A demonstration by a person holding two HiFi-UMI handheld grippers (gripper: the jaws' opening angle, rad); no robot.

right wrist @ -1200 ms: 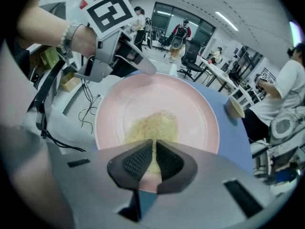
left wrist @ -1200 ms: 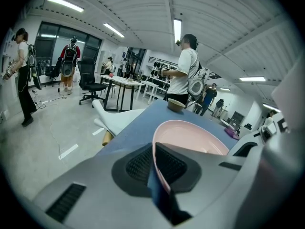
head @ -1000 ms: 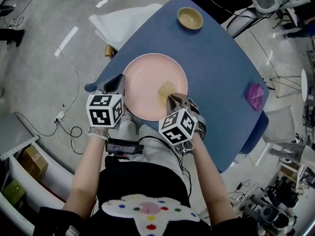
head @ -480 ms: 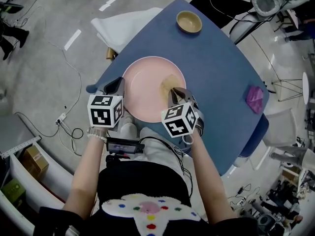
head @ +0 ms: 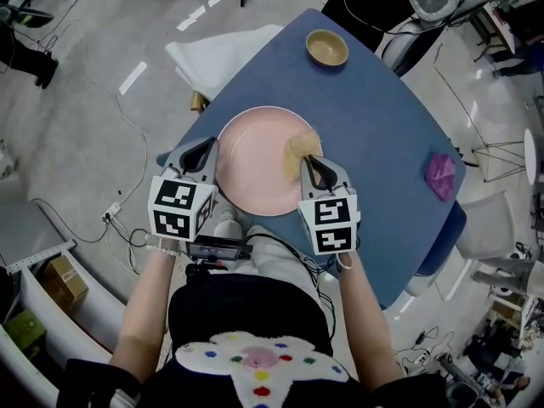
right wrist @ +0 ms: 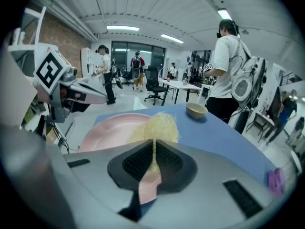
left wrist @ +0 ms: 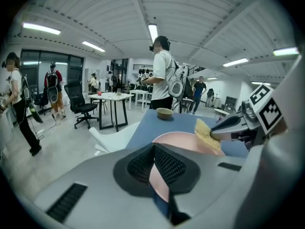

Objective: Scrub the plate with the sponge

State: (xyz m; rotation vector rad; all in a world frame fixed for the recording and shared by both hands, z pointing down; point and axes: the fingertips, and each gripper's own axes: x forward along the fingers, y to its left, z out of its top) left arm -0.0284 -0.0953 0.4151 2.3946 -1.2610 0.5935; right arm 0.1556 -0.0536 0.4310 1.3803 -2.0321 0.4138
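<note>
- The sponge (head: 303, 148) has slid from the middle of the pink plate (head: 255, 160) out to its far right rim, clenched in the fingers of the right gripper (head: 311, 167).
- The left gripper (head: 201, 155) stays clamped on the plate's left rim, steadying it on the blue worktop (head: 382, 143).
- Scrubbing looks under way, with the left half probably still to wipe.
</note>
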